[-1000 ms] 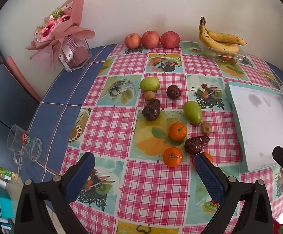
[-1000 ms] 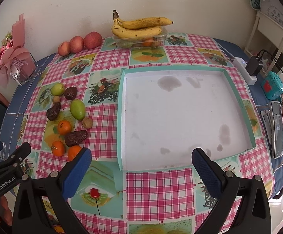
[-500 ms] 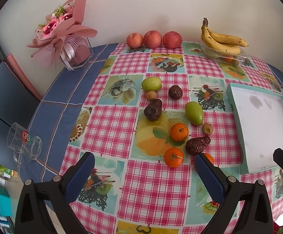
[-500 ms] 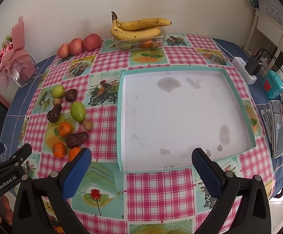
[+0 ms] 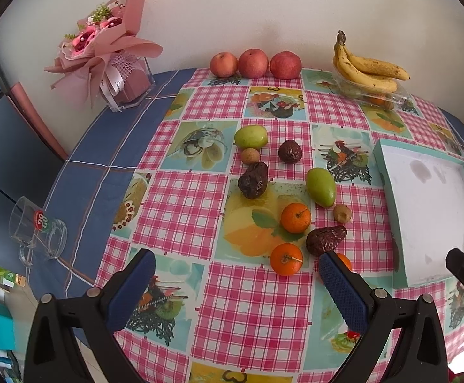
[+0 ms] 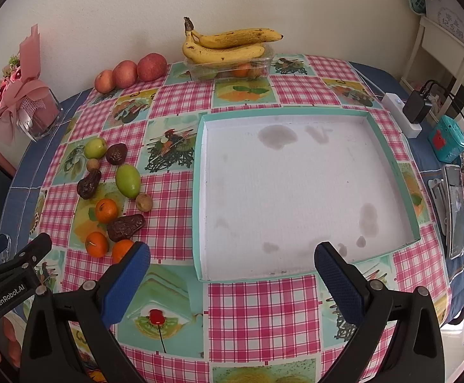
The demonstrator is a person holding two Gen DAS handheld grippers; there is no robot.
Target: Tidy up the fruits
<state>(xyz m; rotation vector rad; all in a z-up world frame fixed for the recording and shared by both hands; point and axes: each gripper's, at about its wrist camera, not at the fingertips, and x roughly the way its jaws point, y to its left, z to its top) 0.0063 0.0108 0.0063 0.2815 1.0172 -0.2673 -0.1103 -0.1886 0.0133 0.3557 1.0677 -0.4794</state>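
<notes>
we held the left gripper [image 5: 236, 282] and the right gripper [image 6: 232, 271] spread wide and empty above the tabletop's near edge. the loose fruit lay in the tabletop's middle, left of the bare tray [image 6: 388, 156]. one tangerine [image 5: 343, 260] sat partly hidden behind a finger; reaching blind, we risked nudging the dark avocado [image 5: 326, 239] touching it, probably sending the round tangerines [image 5: 286, 259] rolling off.

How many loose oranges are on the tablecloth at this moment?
3. One orange sits below the green fruit, a second nearer the camera, a third partly hidden behind the right gripper's finger. More orange fruit shows in the clear container under the bananas.
</notes>
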